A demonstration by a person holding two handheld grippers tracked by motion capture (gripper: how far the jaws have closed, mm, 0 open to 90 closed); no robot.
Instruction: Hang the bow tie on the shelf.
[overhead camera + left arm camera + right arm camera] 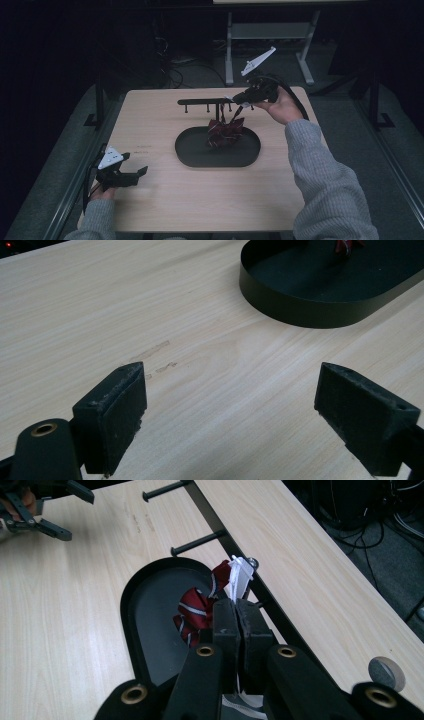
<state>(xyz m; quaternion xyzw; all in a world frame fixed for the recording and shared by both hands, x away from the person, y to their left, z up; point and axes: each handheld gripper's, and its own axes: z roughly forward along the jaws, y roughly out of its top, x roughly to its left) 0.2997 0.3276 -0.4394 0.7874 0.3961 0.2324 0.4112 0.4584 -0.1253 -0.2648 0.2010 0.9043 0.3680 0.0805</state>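
The right gripper [243, 103] is held up above the far end of the black oval tray [190, 155], the person's right hand [280, 106] cupped under its body and the grey-sleeved forearm reaching forward from the near right. Its jaws point down and toward the tray, pressed together on the white end of a dark red striped tie [225, 131]. In the right gripper view that white end [239, 577] rises from the closed jaws, and the rest of the tie [194, 611] lies bunched in the tray. Just behind the tray stands a black peg rack [205, 102]. The left gripper [131, 174] rests low over the table [165, 200], well apart from the tray on its near left, jaws spread wide with nothing between them, pointing toward the tray
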